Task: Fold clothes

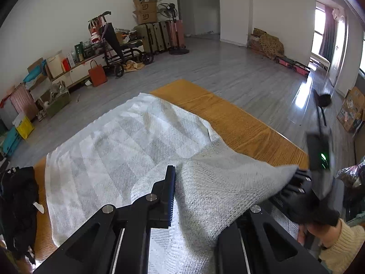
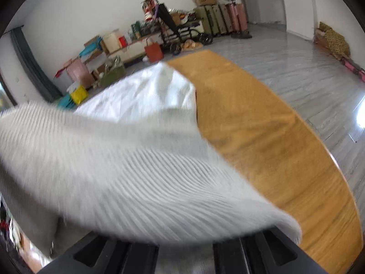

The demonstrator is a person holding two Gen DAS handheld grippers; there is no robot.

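One white knit sweater (image 1: 118, 141) lies spread on the wooden worktop (image 1: 239, 123), near edge lifted. One black garment (image 1: 18, 205) sits heaped at the worktop's left end. Left hand-held gripper (image 1: 180, 196): jaws narrow, pinching the raised sweater edge. Right hand-held gripper (image 1: 298, 182): closed on the sweater's corner at the right; jaws hidden under cloth in its own view. Judgement: keep both grips level and the edge taut, carry it straight across so the fold lands square. Two hand-held grippers, two garments, one worktop.

The white knit garment (image 2: 127, 178) hides the right gripper's fingertips, and the right wrist view is motion-blurred.
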